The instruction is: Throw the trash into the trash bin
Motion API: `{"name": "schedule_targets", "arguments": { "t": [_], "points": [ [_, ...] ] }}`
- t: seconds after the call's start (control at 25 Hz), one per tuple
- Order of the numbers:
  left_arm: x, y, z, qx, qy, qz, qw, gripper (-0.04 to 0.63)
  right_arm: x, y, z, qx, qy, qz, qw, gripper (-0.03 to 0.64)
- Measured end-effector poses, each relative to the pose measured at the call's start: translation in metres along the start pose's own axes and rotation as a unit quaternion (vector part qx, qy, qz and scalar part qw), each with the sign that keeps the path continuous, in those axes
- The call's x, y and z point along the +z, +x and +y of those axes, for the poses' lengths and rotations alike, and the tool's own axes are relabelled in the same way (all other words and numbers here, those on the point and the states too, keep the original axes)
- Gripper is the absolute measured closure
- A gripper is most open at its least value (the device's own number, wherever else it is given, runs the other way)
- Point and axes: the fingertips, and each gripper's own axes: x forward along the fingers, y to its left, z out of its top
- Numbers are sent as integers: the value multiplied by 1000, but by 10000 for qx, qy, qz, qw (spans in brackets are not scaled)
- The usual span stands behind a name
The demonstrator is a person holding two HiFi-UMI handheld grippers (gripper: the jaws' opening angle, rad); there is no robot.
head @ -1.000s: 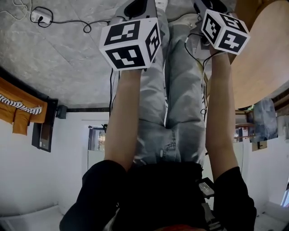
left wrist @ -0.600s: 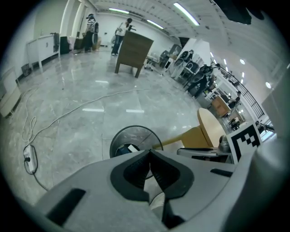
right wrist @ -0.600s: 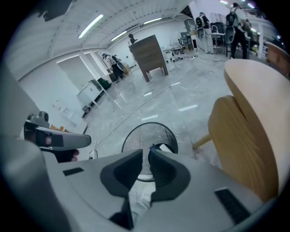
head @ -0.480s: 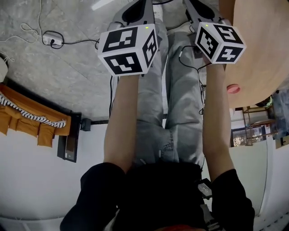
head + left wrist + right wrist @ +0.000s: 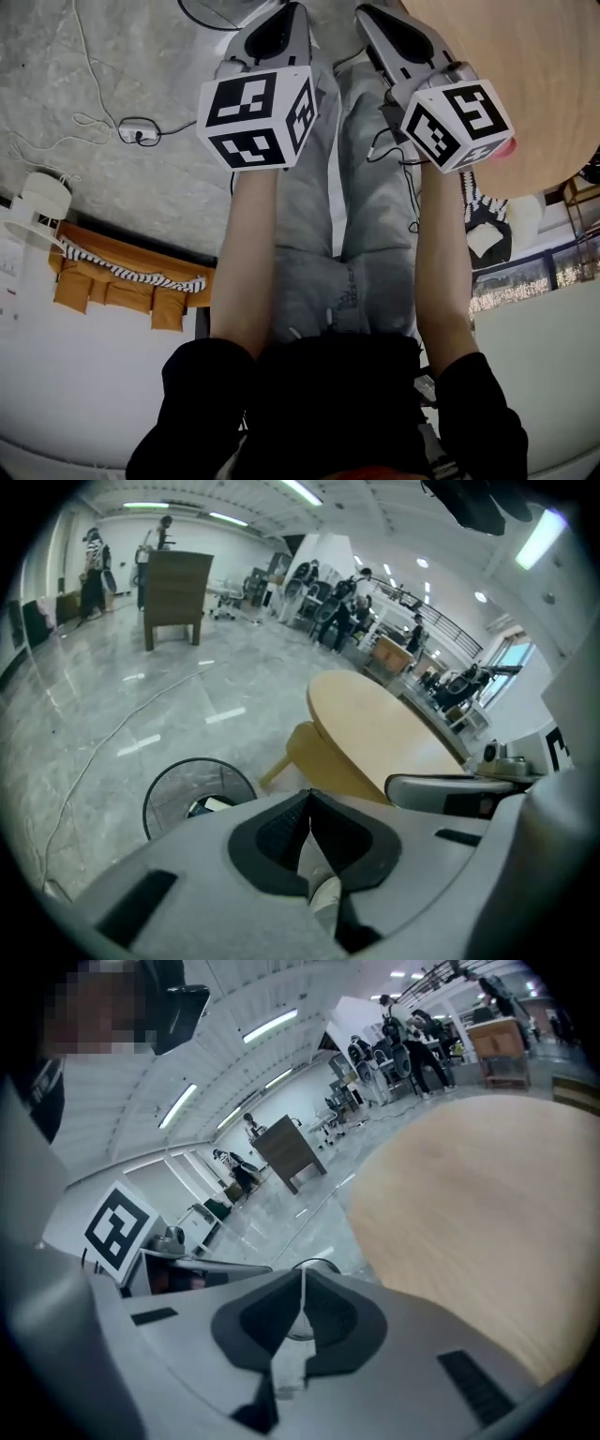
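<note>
The trash bin (image 5: 167,797) sits on the floor (image 5: 112,714), down and left of the left gripper (image 5: 309,799), whose jaws are together on nothing. The right gripper (image 5: 302,1279) has just been closing its jaws; they meet, nothing between them. The bench (image 5: 487,1213) lies to their right. To pick up the next bit, I would open wide before reaching.

The floor (image 5: 103,714) is glossy polished stone, the table (image 5: 487,1213) matt pale wood, the trash bin (image 5: 165,794) black mesh
</note>
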Motion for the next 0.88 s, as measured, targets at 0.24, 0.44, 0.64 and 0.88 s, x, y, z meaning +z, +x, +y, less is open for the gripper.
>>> {"name": "schedule_targets", "arguments": {
  "t": [0.24, 0.44, 0.64, 0.88],
  "points": [
    [8, 1, -79, -302, 647, 137, 9974, 586, -4, -102, -37, -563, 279, -426, 9971, 600],
    [12, 10, -149, -597, 1160, 250, 9911, 586, -23, -189, -75, -1420, 709, -756, 9844, 600],
    [2, 28, -216, -888, 1665, 425, 9811, 586, -64, -263, -121, -2449, 1192, -878, 9582, 600],
    [-30, 42, -273, -1261, 2278, 792, 9623, 586, -124, -313, -157, -3434, 1539, -431, 9255, 598]
  ]
}}
